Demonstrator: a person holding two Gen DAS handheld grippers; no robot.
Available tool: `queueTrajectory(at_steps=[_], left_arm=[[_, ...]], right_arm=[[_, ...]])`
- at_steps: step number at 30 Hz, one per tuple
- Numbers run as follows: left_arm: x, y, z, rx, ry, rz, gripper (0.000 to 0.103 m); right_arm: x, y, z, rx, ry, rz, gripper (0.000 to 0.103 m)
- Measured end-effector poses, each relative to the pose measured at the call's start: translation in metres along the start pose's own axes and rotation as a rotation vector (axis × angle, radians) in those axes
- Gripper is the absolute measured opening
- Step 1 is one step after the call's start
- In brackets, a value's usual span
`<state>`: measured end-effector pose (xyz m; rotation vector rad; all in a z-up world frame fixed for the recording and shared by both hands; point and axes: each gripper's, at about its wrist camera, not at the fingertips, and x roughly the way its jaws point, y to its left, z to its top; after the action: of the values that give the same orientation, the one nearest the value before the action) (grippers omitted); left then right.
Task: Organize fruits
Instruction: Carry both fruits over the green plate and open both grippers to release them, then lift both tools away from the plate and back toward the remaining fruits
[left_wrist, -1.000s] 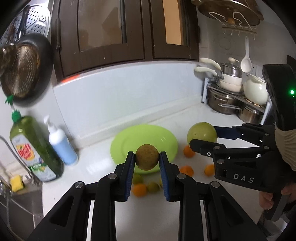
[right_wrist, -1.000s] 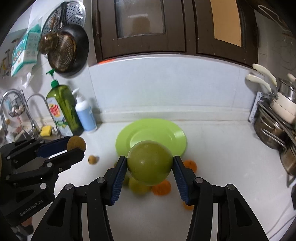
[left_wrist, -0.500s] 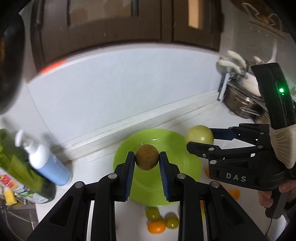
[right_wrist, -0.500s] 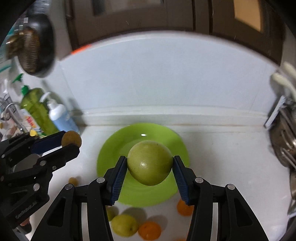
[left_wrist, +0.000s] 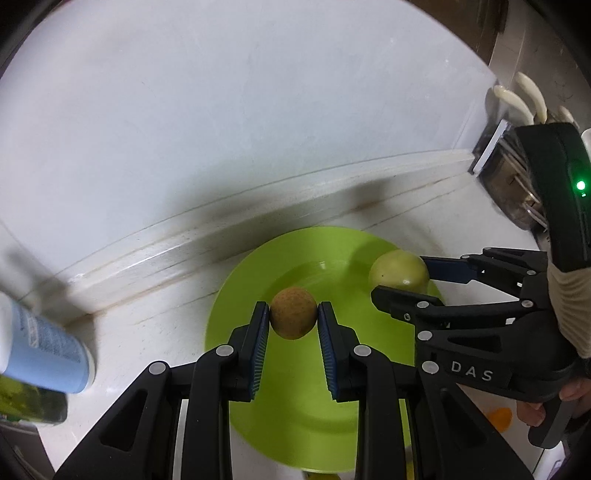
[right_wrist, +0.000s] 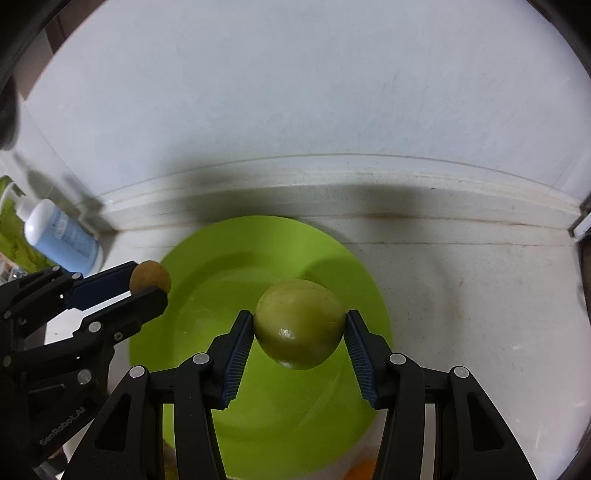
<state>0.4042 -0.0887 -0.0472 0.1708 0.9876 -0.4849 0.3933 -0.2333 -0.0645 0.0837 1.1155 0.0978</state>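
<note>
Both fruits hang above the round lime-green plastic plate (right_wrist: 207, 258), which holds nothing yet. The left gripper (left_wrist: 293, 317) clamps a small brown round fruit (left_wrist: 294, 312); the right gripper (right_wrist: 299, 332) clamps a large green round fruit (right_wrist: 298, 323). An orange fruit (left_wrist: 499, 417) waits beside the plate.

A white worktop (right_wrist: 461, 295) ran back to a pale wall (right_wrist: 295, 92), with a raised white ledge (right_wrist: 369, 173) along the join, marked by a faint brown stain. At the left stood a light blue bottle (right_wrist: 61, 236) with a white top, and just behind it a green dish-soap bottle (right_wrist: 14, 229), only partly in view. At the far right a metal rack (left_wrist: 517, 192) held cookware with cream-coloured handles (left_wrist: 517, 99) sticking up. A dark cabinet edge (left_wrist: 498, 22) showed above.
</note>
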Motion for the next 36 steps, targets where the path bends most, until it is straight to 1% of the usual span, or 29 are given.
queueTrajectory(at_steps=[5, 8, 10, 11, 14, 16, 18, 22, 24, 28, 31, 33, 36], left_arm=[[0.015, 0.003, 0.003, -0.007, 0.032, 0.005, 0.027], [0.018, 0.002, 0.005, 0.002, 0.029, 0.019, 0.028], [0.018, 0.001, 0.006, 0.007, 0.021, 0.040, 0.038], [0.017, 0.001, 0.006, 0.005, 0.017, 0.043, 0.040], [0.005, 0.002, 0.005, 0.009, 0.000, 0.053, 0.042], [-0.006, 0.001, 0.002, 0.012, -0.019, 0.076, 0.047], [-0.022, 0.000, -0.002, 0.003, -0.040, 0.080, 0.050], [-0.056, -0.006, -0.013, -0.012, -0.102, 0.089, 0.067], [-0.074, -0.010, -0.020, -0.013, -0.136, 0.117, 0.071], [-0.104, -0.019, -0.035, -0.008, -0.194, 0.152, 0.082], [-0.125, -0.023, -0.047, -0.031, -0.234, 0.172, 0.088], [-0.138, -0.026, -0.057, -0.054, -0.256, 0.175, 0.092], [-0.154, -0.031, -0.069, -0.061, -0.283, 0.183, 0.094]], right_arm=[[0.007, -0.006, 0.002, -0.004, 0.013, -0.007, 0.052], [0.010, -0.008, 0.002, 0.003, 0.022, -0.012, 0.052], [0.008, -0.008, 0.001, 0.007, 0.007, 0.000, 0.052], [0.005, -0.007, 0.001, 0.008, 0.000, 0.003, 0.052], [-0.004, -0.005, 0.003, 0.008, -0.021, -0.005, 0.052], [-0.016, -0.005, 0.001, 0.016, -0.052, -0.006, 0.052], [-0.027, -0.003, -0.002, 0.015, -0.070, -0.006, 0.052], [-0.060, 0.012, -0.015, -0.033, -0.137, -0.015, 0.053], [-0.076, 0.017, -0.022, -0.039, -0.174, -0.028, 0.060], [-0.112, 0.026, -0.041, -0.058, -0.271, -0.071, 0.067], [-0.133, 0.032, -0.056, -0.057, -0.328, -0.112, 0.075], [-0.145, 0.035, -0.065, -0.043, -0.362, -0.130, 0.082], [-0.163, 0.037, -0.081, -0.021, -0.401, -0.142, 0.085]])
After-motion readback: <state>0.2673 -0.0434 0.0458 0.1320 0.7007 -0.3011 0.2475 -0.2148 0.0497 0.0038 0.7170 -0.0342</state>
